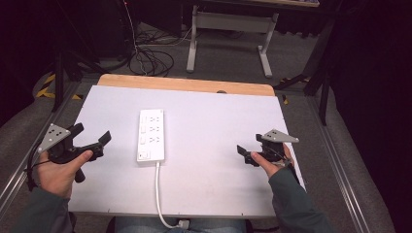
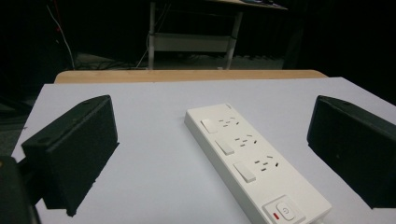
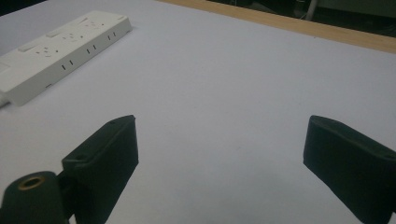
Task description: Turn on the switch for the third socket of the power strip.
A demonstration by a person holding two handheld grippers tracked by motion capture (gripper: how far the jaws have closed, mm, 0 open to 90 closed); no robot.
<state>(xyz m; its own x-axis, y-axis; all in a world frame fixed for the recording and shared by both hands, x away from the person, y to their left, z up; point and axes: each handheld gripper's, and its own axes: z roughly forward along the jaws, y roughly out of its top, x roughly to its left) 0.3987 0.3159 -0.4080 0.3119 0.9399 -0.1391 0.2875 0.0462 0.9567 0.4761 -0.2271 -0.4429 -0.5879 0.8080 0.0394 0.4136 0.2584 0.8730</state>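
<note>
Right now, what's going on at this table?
A person sits at a white table with a gripper in each hand. The left gripper and right gripper both hover with jaws open and hold nothing. Between them, nearer the left, a white power strip lies flat; its cord runs off the near edge. Nothing is plugged into the sockets that show. Neither gripper touches the strip.

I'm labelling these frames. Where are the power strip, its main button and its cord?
power strip [image 1: 150,131]: high view, middle of its top face.
main button [image 2: 285,211]: left gripper view, centre of the round button.
cord [image 1: 158,191]: high view, midway along the white cable.
</note>
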